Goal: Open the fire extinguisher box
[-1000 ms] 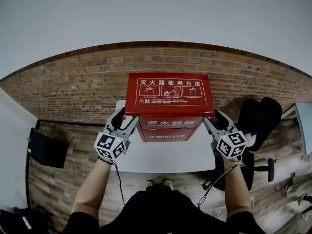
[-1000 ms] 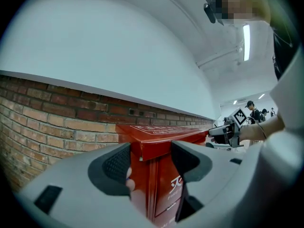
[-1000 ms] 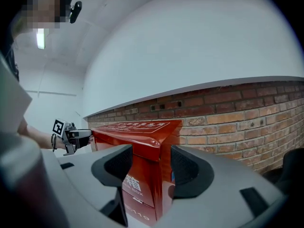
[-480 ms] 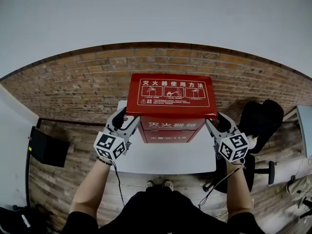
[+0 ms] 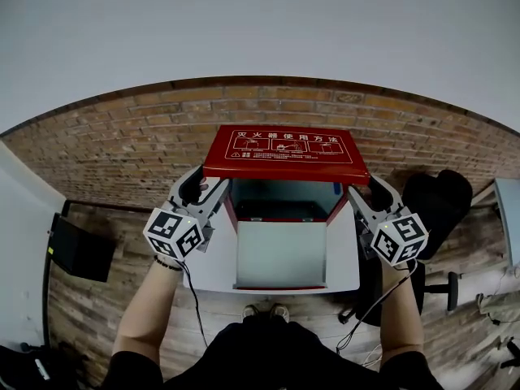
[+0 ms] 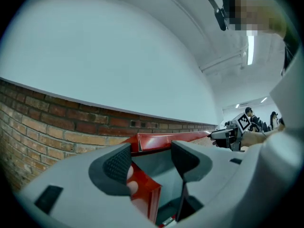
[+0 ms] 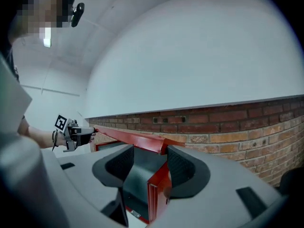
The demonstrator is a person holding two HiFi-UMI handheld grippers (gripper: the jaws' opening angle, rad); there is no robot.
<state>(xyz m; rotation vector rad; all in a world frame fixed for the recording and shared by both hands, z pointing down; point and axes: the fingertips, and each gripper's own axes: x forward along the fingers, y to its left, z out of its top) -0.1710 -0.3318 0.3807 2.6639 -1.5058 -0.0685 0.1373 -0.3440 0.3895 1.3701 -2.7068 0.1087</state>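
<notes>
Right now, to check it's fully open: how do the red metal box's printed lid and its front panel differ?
The red printed lid is raised above the box, the left gripper and right gripper at its front corners; the front panel lies flat on the white table. The lid shows its red outside, the panel its pale grey inside. Both stand open.

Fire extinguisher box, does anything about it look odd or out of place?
Nothing damaged or spilled. The fire extinguisher box stands open on the white table, lid raised, front panel folded down flat. One oddity: no extinguisher shows inside it. The left gripper and right gripper, jaws apart, sit at the lid's front corners.
</notes>
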